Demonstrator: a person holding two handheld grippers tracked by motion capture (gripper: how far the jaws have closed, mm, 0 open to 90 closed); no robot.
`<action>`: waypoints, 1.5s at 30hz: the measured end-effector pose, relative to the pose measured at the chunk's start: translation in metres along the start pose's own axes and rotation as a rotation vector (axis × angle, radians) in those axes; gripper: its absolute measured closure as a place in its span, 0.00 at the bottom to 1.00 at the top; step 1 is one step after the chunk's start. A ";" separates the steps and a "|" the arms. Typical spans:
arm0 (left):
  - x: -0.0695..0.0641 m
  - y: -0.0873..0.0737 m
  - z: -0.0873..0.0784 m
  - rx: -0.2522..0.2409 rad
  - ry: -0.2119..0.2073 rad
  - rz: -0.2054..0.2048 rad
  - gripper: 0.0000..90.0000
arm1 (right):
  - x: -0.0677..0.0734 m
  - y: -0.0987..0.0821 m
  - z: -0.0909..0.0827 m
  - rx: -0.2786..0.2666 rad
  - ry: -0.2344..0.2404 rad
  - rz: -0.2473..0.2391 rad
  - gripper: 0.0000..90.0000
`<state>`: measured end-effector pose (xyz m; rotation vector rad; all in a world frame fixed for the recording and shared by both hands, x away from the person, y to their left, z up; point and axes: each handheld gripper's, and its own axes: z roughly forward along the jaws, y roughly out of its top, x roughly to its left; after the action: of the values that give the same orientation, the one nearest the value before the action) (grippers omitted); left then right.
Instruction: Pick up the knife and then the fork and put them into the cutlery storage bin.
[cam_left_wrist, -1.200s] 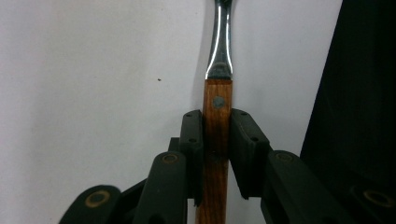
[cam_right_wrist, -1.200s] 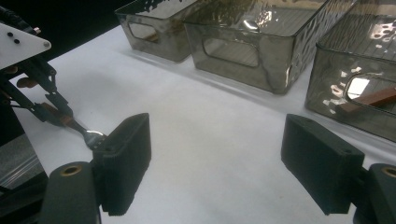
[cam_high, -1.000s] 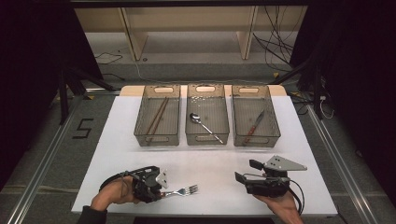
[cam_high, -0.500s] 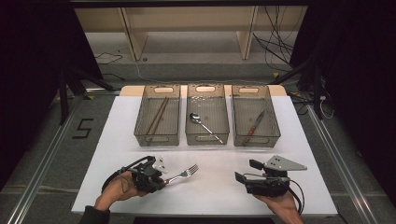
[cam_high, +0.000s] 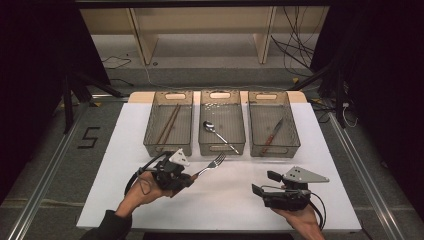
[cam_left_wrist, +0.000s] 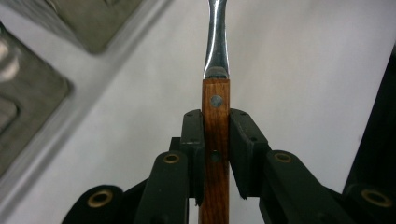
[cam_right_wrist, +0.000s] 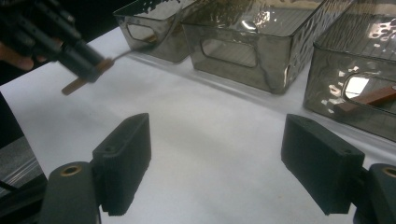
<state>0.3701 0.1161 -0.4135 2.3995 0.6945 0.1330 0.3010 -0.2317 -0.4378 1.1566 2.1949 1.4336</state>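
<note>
My left gripper (cam_high: 186, 178) is shut on the wooden handle of a fork (cam_high: 212, 163), held above the white table with its tines pointing toward the middle bin (cam_high: 222, 147). In the left gripper view the handle (cam_left_wrist: 215, 140) is clamped between both pads and the steel neck runs up out of frame. My right gripper (cam_high: 262, 184) rests low near the front right of the table, jaws wide open with nothing between them. The right gripper view shows its pads (cam_right_wrist: 123, 163) apart, and farther off the left gripper (cam_right_wrist: 86, 67) with the fork handle.
Three clear bins stand in a row at the back of the table (cam_high: 125, 130). The left bin (cam_high: 155, 147) holds chopsticks (cam_high: 167, 124), the middle one a spoon (cam_high: 216, 133), the right bin (cam_high: 292, 145) a wooden-handled knife (cam_high: 271, 135).
The left gripper has lifted the fork and carried it forward and right, toward the bins. The right gripper has stayed where it was.
</note>
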 end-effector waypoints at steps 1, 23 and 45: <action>0.002 0.006 0.000 -0.023 0.006 -0.008 0.85 | 0.000 0.000 0.000 0.000 0.000 0.000 0.28; 0.016 0.124 0.032 -0.179 -0.026 -0.093 0.85 | -0.001 0.000 -0.002 -0.008 0.003 -0.001 0.28; 0.022 0.211 0.087 -0.240 -0.040 -0.164 0.85 | -0.002 -0.002 -0.003 -0.010 0.021 0.003 0.28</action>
<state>0.5063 -0.0599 -0.3585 2.1026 0.8053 0.0940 0.2996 -0.2351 -0.4382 1.1470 2.1984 1.4632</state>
